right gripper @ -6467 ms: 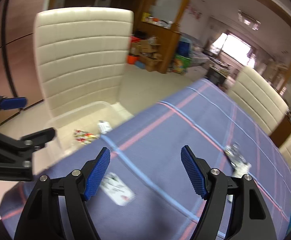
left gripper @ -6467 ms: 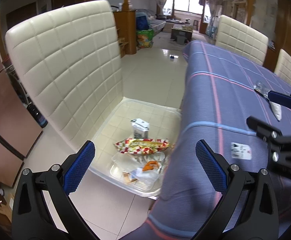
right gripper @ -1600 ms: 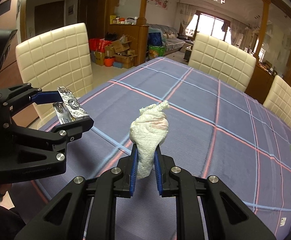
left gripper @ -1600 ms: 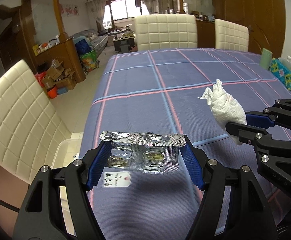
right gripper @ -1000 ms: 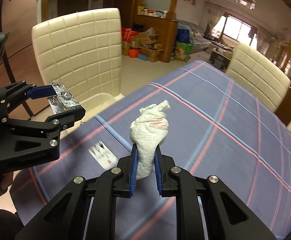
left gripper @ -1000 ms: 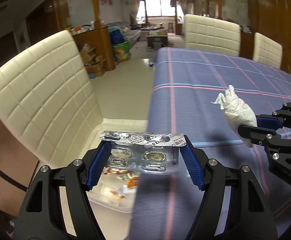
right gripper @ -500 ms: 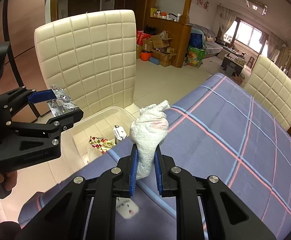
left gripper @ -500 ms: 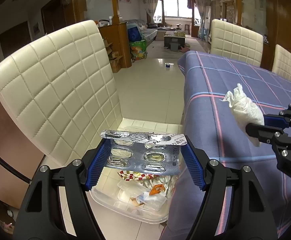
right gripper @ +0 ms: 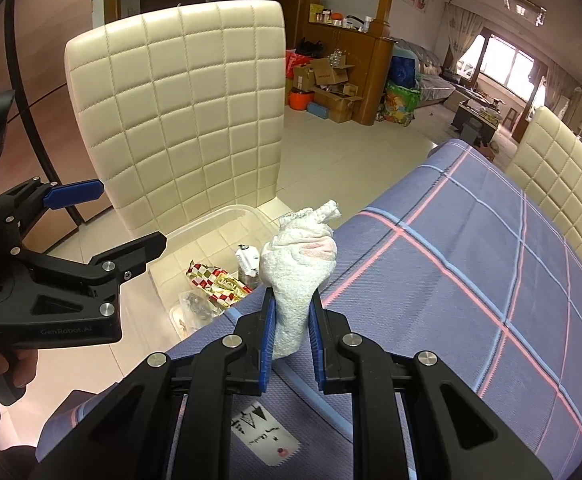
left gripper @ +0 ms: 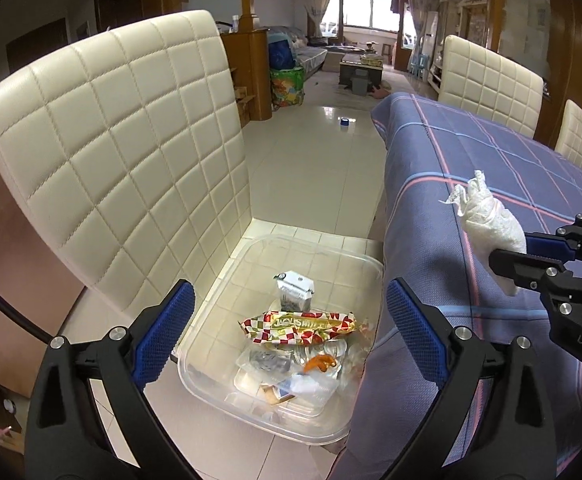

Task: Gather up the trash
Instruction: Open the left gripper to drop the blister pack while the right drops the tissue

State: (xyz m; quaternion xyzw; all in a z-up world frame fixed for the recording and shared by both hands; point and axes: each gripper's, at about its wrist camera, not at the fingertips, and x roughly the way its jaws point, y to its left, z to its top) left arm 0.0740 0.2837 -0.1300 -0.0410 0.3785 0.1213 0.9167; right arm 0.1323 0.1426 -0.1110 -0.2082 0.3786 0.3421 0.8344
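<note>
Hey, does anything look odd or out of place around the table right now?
One thing: the clear plastic bin holding the trash sits on the seat of the cream chair rather than on the floor. A small white card lies on the tablecloth.

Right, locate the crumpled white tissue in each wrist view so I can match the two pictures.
Left wrist: crumpled white tissue at the right edge, pinched by the right gripper.
Right wrist: tissue at centre, upright in the gripper.
Shared landmark: the clear plastic bin on the chair seat.
</note>
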